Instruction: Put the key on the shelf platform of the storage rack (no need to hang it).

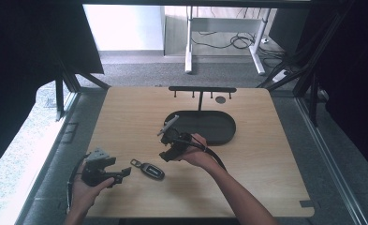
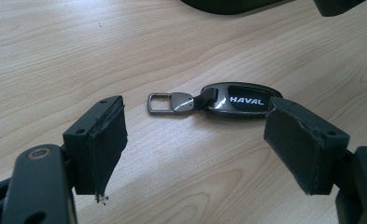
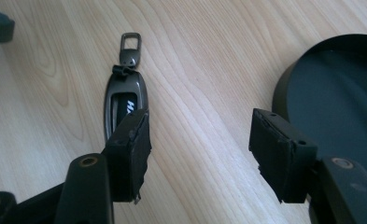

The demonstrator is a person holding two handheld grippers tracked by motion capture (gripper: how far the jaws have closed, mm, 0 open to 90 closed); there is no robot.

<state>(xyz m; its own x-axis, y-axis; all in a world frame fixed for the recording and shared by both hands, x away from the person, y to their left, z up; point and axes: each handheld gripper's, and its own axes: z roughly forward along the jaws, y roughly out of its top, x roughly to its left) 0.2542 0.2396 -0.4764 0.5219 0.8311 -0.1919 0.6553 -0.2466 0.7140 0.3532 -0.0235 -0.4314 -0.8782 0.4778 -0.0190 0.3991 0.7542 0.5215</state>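
A dark car key fob [image 1: 150, 169] with a metal loop lies flat on the wooden table [image 1: 266, 178], between the two grippers. In the left gripper view the fob [image 2: 239, 100] reads HAVAL and rests just beyond my open left gripper [image 2: 197, 133], with nothing between its pads. A hand holds that left gripper [image 1: 120, 170] at the table's front left, pointing right at the fob. My right gripper [image 1: 165, 156] hovers just up and right of the fob. Its jaws stand open [image 3: 202, 128] over bare wood, and the fob [image 3: 124, 98] lies partly behind its left pad [image 3: 132, 156].
A black oval tray [image 1: 219, 136] sits behind the right hand, its rim [image 3: 284, 88] close to the right jaw. A black T-shaped rack with small hooks [image 1: 201, 89] stands at the table's far edge. A cable trails from the right gripper along the forearm.
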